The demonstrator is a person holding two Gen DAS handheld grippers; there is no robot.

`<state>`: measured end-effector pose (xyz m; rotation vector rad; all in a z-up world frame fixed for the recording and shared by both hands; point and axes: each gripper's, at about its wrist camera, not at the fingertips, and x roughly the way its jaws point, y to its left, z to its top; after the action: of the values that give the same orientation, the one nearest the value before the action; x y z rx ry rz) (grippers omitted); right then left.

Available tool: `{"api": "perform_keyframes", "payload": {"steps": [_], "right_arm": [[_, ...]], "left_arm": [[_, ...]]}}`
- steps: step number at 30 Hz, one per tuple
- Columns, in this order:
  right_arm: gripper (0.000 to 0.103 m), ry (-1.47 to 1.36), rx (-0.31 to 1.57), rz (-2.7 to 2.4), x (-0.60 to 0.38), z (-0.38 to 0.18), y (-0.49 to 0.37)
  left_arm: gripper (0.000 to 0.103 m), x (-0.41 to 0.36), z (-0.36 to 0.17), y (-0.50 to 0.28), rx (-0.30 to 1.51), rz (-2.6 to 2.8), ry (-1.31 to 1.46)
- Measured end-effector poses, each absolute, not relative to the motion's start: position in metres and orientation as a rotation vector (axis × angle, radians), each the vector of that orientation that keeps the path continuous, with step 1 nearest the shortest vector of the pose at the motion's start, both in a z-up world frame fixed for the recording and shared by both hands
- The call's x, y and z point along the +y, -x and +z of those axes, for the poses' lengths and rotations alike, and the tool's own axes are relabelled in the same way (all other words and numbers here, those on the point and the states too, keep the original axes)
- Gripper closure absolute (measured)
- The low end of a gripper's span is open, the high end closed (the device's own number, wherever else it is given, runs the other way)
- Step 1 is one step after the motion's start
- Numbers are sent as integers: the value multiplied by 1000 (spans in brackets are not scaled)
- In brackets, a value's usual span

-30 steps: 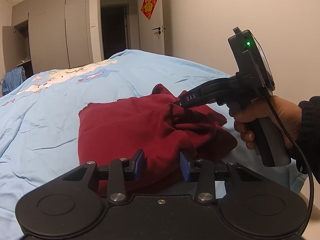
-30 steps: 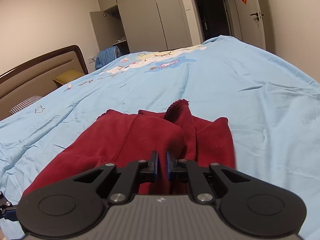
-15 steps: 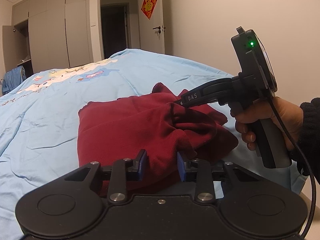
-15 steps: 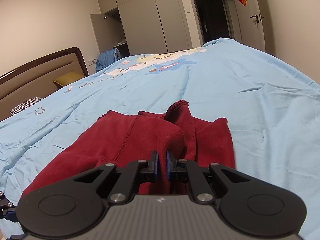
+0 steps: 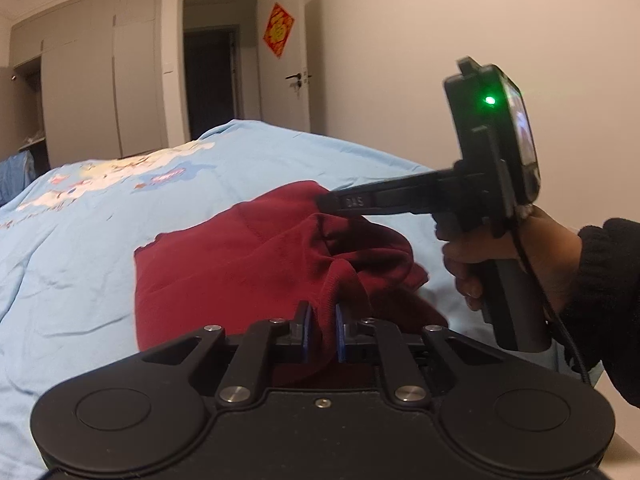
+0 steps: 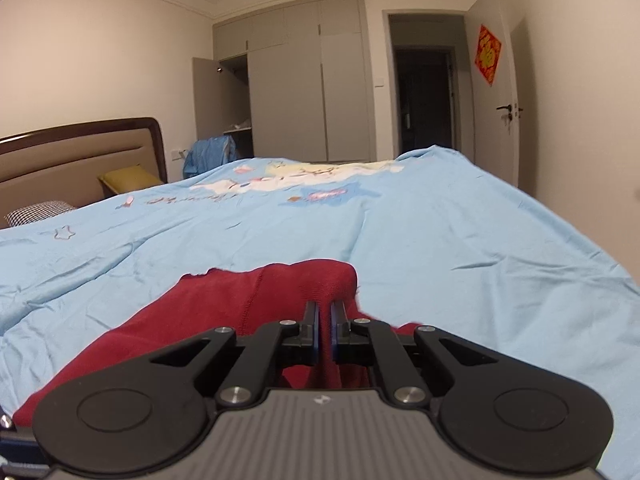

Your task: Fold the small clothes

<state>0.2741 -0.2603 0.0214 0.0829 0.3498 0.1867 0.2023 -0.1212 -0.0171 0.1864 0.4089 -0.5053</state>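
Behind my tools, a bedroom with grey wardrobe doors [image 6: 304, 80] and a wide bed under a light blue printed quilt [image 6: 460, 232] fills both views. My left gripper [image 5: 321, 330] is clenched on a raised ridge of the dark red knit garment [image 5: 240, 256], the cloth passing between its blue pads [image 5: 306, 330]. My right gripper [image 6: 324, 328], held in my hand [image 5: 520, 256], is also closed on the same garment, pinching a lifted edge on the far side. The garment lies on the quilt near the bed's edge; its left part is flat, and its right part is bunched and pulled up between the two grips. I judge that a fold is in hand, with one side lifted. The next move, I think, calls for carrying both grips together across the flat part, keeping the edge tight, then lowering it evenly before releasing.
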Motion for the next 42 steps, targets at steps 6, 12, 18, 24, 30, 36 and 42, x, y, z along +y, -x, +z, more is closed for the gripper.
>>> {"api": "perform_keyframes", "payload": {"steps": [6,12,18,24,30,36,42], "right_arm": [[97,-166,401,110,-295,11,-283],[93,-180,478,108,-307,-14,-285],[69,-201,478,100,-312,-14,-279],[45,-197,489,104,-313,-14,-260],[36,-190,500,97,-316,-16,-245],[29,-173,516,90,-313,-21,-233],[8,-208,509,61,-319,-21,-220]], "left_arm": [[91,-149,-23,-213,417,-596,-201],[87,-155,-35,-218,469,-627,-213],[65,-146,-30,-219,488,-643,-164],[26,-132,-15,-218,466,-631,-54],[10,-110,-7,-225,481,-509,12],[4,-83,-3,-240,562,-373,102],[1,-61,-10,-248,625,-295,152]]}}
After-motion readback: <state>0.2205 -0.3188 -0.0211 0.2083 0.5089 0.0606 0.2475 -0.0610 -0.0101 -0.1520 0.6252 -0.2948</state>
